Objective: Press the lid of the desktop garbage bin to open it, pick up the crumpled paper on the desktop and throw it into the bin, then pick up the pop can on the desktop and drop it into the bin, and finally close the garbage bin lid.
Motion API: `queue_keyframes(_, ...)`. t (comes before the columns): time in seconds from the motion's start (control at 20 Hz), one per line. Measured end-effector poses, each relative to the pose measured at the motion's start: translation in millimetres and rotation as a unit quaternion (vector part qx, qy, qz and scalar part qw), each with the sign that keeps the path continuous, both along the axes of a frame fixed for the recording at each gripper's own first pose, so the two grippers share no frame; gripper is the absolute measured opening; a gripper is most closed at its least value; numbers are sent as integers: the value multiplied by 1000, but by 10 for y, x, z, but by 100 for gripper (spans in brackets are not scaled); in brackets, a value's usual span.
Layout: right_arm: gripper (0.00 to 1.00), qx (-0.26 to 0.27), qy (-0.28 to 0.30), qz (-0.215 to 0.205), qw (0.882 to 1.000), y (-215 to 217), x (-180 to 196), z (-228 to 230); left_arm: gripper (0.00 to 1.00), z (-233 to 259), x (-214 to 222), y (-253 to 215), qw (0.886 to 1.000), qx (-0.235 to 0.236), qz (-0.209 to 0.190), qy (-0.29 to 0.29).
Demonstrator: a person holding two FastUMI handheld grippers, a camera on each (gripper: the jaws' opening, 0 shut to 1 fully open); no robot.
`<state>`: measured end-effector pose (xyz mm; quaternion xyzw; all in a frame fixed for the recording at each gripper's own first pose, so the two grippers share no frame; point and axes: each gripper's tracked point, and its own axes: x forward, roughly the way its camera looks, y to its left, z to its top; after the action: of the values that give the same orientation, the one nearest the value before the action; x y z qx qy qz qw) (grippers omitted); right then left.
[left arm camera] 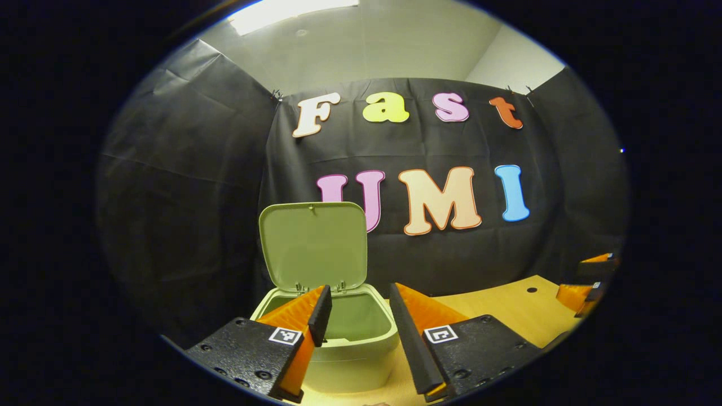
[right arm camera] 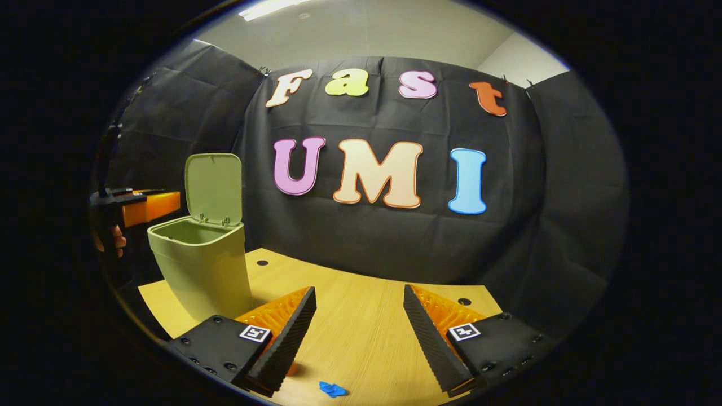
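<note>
The pale green bin [left arm camera: 350,344] stands on the wooden table with its lid [left arm camera: 313,245] swung upright, so the inside is open to view. My left gripper [left arm camera: 361,296] hovers open just above and in front of the bin's mouth, with nothing between its fingers. In the right gripper view the bin [right arm camera: 203,270] stands at the left with its raised lid [right arm camera: 214,186]. The left gripper [right arm camera: 149,206], held by a hand [right arm camera: 110,239], sits level with the bin's rim. My right gripper [right arm camera: 359,296] is open and empty over the bare tabletop [right arm camera: 361,327], to the right of the bin.
A small blue scrap [right arm camera: 333,389] lies on the table near my right gripper. The tabletop has round holes [right arm camera: 262,263] near its back edge. The right gripper [left arm camera: 589,282] shows at the far right of the left gripper view. Black cloth walls close the booth behind.
</note>
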<state>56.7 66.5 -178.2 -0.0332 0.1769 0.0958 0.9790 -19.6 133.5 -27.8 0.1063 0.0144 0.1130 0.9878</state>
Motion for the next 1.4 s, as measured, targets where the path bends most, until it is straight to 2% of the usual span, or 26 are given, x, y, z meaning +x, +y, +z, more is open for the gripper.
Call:
queue_keyframes(0.25,99,-19,57,21,998,56,56,-506,82,131,-76,-142,1000,3,-10,-12)
queue_keyframes(0.35,99,-25,76,29,996,76,46,-712,76,187,-106,-171,1000,8,-11,-15)
queue_keyframes(0.4,99,-29,90,33,995,69,-9,-868,80,220,-134,-177,1000,9,-10,-17)
queue_keyframes(0.75,99,-66,156,58,984,76,-195,-1602,80,371,-287,-111,999,18,3,-27)
queue_keyframes(0.8,99,-70,165,60,982,69,-222,-1692,84,389,-311,-97,999,19,6,-27)
queue_keyframes(1.05,99,-88,241,74,964,16,-463,-2226,84,372,-452,25,999,26,28,-21)
queue_keyframes(1.15,99,-88,261,76,958,18,-567,-2371,84,340,-516,68,999,29,36,-15)
queue_keyframes(1.2,99,-89,270,77,956,8,-604,-2428,81,342,-529,90,999,30,40,-14)
queue_keyframes(1.25,99,-89,278,78,953,1,-637,-2486,84,344,-540,93,999,30,42,-13)
queue_keyframes(1.35,99,-88,296,82,948,4,-695,-2575,81,321,-557,126,998,30,49,-10)
queue_keyframes(1.4,100,-88,304,86,945,17,-718,-2629,84,295,-576,148,998,29,52,-7)
